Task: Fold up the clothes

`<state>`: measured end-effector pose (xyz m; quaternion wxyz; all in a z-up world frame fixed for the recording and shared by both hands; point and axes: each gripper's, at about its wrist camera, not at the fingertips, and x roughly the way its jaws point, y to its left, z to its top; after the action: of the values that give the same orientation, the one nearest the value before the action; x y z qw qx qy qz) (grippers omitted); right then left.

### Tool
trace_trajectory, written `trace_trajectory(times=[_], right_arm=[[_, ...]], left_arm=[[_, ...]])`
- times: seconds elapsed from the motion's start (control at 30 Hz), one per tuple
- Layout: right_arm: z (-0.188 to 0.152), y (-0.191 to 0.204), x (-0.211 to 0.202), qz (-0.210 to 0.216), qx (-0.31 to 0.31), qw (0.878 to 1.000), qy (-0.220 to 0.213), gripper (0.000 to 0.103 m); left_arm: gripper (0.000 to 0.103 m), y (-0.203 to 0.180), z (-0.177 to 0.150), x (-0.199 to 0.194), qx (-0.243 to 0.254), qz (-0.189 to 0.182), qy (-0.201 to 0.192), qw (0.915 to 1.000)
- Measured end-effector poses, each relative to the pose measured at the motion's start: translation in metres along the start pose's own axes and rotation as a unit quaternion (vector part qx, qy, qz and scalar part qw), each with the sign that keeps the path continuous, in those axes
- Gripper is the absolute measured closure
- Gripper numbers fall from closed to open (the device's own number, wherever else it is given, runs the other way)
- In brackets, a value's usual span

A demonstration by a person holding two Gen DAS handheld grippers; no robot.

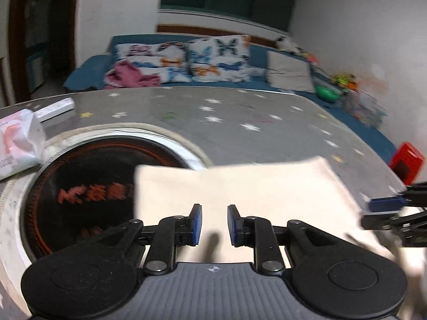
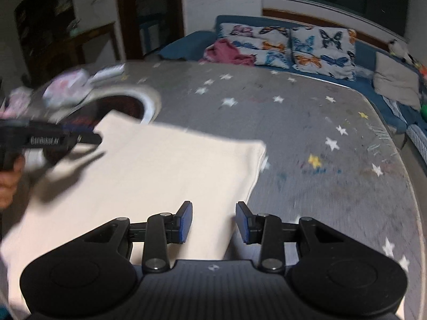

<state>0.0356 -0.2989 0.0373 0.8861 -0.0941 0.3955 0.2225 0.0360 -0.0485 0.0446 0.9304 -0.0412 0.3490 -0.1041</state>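
Observation:
A cream cloth (image 1: 267,194) lies folded flat on the grey star-patterned table (image 1: 240,122), its left corner over the round black inset. My left gripper (image 1: 214,225) hovers over the cloth's near edge, blue pads apart with nothing clamped between them. My right gripper (image 1: 376,213) comes in at the cloth's right edge. In the right wrist view the cloth (image 2: 149,176) fills the lower left, and my right gripper (image 2: 213,222) stands open over its right border. My left gripper (image 2: 93,139), held by a hand (image 2: 10,178), sits above the cloth's far left corner.
A round black cooktop (image 1: 88,192) is set into the table at the left. A tissue pack (image 1: 18,144) and a white box (image 1: 56,109) lie beyond it. A red box (image 1: 407,162) stands at the right edge. A blue sofa (image 1: 256,53) with butterfly pillows runs behind.

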Motion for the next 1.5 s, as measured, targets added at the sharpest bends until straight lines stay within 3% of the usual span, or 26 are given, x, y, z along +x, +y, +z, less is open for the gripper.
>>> trace_trajectory(times=[0.13, 0.23, 0.37, 0.67, 0.83, 0.97, 1.03, 1.17, 1.37, 1.5], right_arm=[[-0.023, 0.006, -0.008, -0.036, -0.022, 0.999, 0.014, 0.067], [-0.034, -0.002, -0.018, -0.063, 0.0, 0.998, 0.005, 0.067], [-0.051, -0.023, -0.038, -0.086, 0.048, 0.995, -0.013, 0.063], [-0.101, -0.093, -0.074, -0.201, 0.154, 0.967, -0.022, 0.063], [-0.119, -0.121, -0.082, -0.217, 0.198, 0.956, -0.029, 0.063], [-0.13, -0.128, -0.081, -0.204, 0.218, 0.954, -0.035, 0.066], [-0.133, -0.128, -0.082, -0.2, 0.224, 0.953, -0.038, 0.07], [-0.136, -0.13, -0.087, -0.204, 0.23, 0.951, -0.045, 0.097], [-0.136, -0.132, -0.106, -0.222, 0.24, 0.942, -0.072, 0.099], [-0.142, -0.136, -0.1, -0.222, 0.251, 0.94, -0.061, 0.099]], left_arm=[[0.077, -0.036, -0.02, -0.023, 0.026, -0.039, 0.002, 0.9989], [0.071, -0.063, -0.035, -0.036, 0.051, -0.067, 0.007, 0.9965], [0.071, -0.097, -0.052, -0.047, 0.085, -0.095, 0.005, 0.9918], [0.071, -0.139, -0.073, -0.038, 0.114, -0.13, 0.026, 0.9846], [0.071, -0.147, -0.068, -0.035, 0.12, -0.133, 0.023, 0.9836], [0.071, -0.15, -0.06, -0.031, 0.115, -0.134, 0.018, 0.9841], [0.071, -0.151, -0.057, -0.026, 0.109, -0.134, 0.019, 0.9848], [0.07, -0.154, -0.055, -0.019, 0.104, -0.138, 0.023, 0.9847], [0.07, -0.159, -0.058, -0.012, 0.102, -0.149, 0.025, 0.9832], [0.067, -0.163, -0.061, -0.007, 0.1, -0.156, 0.028, 0.9823]])
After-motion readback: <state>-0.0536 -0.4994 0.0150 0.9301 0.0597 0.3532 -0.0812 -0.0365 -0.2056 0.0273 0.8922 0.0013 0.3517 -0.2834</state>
